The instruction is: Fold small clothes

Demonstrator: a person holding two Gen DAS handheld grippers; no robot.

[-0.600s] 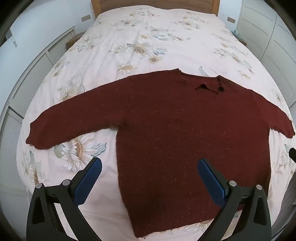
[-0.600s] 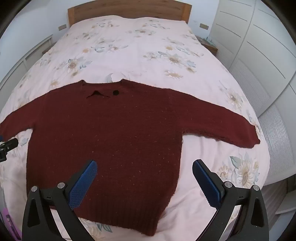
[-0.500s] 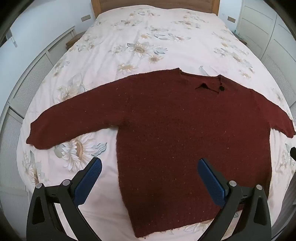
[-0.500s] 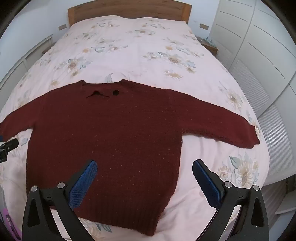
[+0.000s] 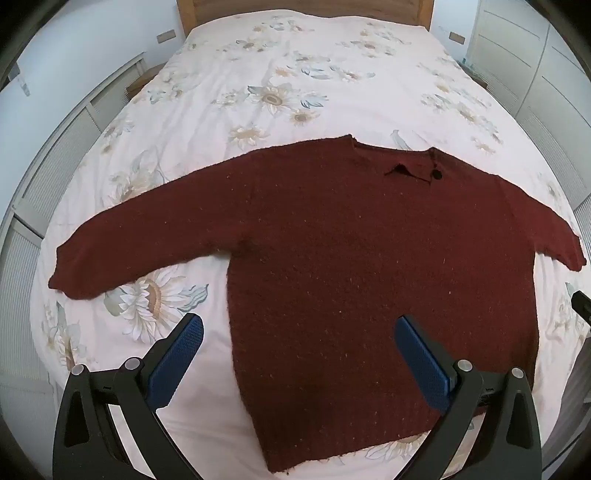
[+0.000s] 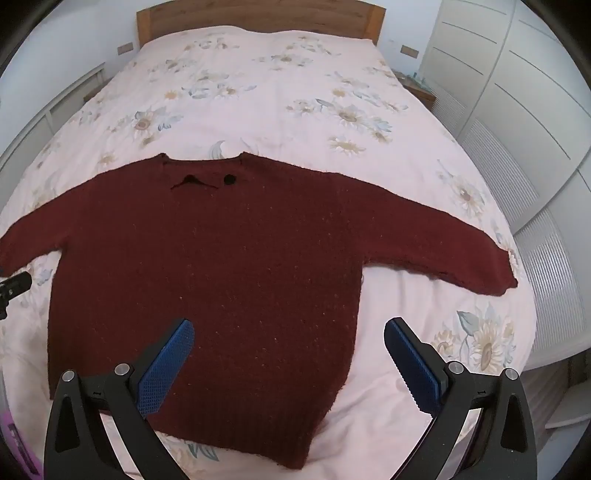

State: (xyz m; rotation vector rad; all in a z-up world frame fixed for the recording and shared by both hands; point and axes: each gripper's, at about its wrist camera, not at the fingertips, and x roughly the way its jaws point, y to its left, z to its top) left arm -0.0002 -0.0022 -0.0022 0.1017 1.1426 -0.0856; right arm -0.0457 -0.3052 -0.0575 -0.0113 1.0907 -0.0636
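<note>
Below me the dark red sweater [image 5: 369, 258] lies flat on the flowered bedspread [image 5: 277, 66], sleeves spread wide, neck toward the wooden headboard [image 6: 258, 14]; white closets [image 6: 517, 110] stand on the right. My left gripper [image 5: 297, 354] and right gripper [image 6: 288, 354] hover wide apart above its hem, holding nothing.

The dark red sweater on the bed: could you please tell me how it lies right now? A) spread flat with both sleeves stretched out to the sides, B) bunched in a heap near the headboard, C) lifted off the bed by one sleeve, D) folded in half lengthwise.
A: the sweater lies flat on the floral bedcover, each sleeve extended sideways, and both hand-held grippers are open, holding nothing.
</note>
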